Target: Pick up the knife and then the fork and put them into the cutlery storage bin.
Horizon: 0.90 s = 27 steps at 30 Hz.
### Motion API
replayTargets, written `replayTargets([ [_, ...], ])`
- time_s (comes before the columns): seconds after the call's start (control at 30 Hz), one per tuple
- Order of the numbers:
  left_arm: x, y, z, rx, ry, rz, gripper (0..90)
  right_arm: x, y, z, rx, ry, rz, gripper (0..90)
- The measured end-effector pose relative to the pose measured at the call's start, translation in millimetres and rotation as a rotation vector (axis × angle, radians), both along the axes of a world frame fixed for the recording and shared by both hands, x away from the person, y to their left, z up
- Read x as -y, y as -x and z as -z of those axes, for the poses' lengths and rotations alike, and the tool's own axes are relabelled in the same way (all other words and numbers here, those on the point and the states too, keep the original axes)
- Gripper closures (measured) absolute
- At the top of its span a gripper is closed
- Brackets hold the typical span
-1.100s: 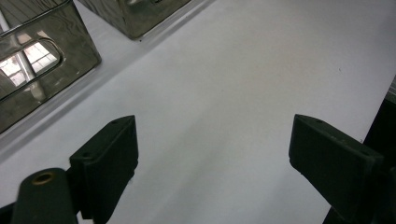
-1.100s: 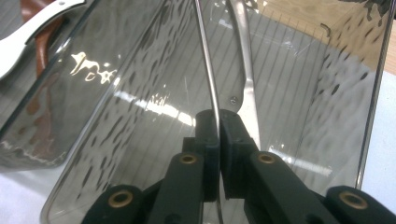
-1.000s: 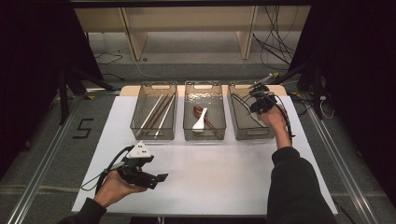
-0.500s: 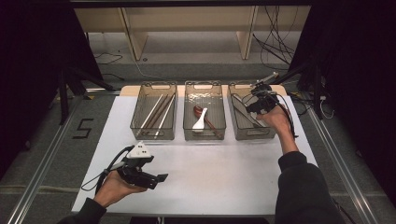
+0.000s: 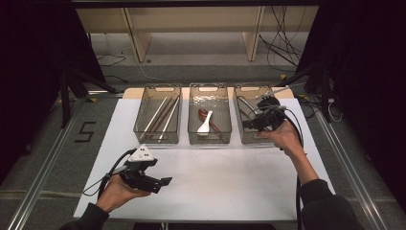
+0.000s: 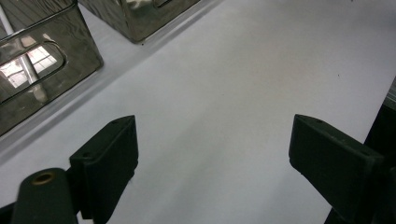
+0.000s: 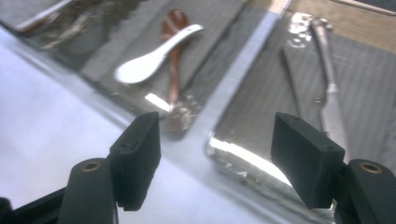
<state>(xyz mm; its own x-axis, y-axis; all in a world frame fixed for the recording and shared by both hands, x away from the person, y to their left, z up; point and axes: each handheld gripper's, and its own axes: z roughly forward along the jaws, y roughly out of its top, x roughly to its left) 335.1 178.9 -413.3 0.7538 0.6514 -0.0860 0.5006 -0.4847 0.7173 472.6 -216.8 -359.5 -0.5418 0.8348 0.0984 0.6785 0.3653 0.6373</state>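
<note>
Cutlery lies in the bin at two o'clock; your right gripper hovers over its near edge, jaws just opened, empty. Your left gripper rests open at seven o'clock.

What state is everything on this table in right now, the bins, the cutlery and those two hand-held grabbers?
Left bin: holds chopsticks.
Middle bin: holds white spoon across brown spoon.
Right bin: holds metal cutlery.
Left gripper: open, empty.
Right gripper: just opened, empty.
</note>
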Motion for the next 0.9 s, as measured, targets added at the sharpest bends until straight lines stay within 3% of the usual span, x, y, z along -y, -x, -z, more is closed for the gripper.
replayTargets([
  [0.23, -0.4, -0.2, -0.5, 0.004, 0.011, -0.006, 15.3, -3.2, 32.5, 5.6, 0.046, -0.078, -0.035, 30.8],
  [0.4, -0.5, -0.8, -0.6, 0.003, 0.026, -0.013, 15.2, -0.8, 49.6, 12.6, 0.065, -0.122, -0.029, 30.1],
  [0.77, -1.4, -1.4, -1.0, 0.007, 0.045, -0.018, 15.2, -3.2, 72.2, 19.9, 0.089, -0.211, -0.049, 27.4],
  [0.9, -1.3, -1.8, -0.9, 0.005, 0.053, -0.018, 15.2, -5.0, 81.1, 23.5, 0.1, -0.21, -0.059, 25.6],
])
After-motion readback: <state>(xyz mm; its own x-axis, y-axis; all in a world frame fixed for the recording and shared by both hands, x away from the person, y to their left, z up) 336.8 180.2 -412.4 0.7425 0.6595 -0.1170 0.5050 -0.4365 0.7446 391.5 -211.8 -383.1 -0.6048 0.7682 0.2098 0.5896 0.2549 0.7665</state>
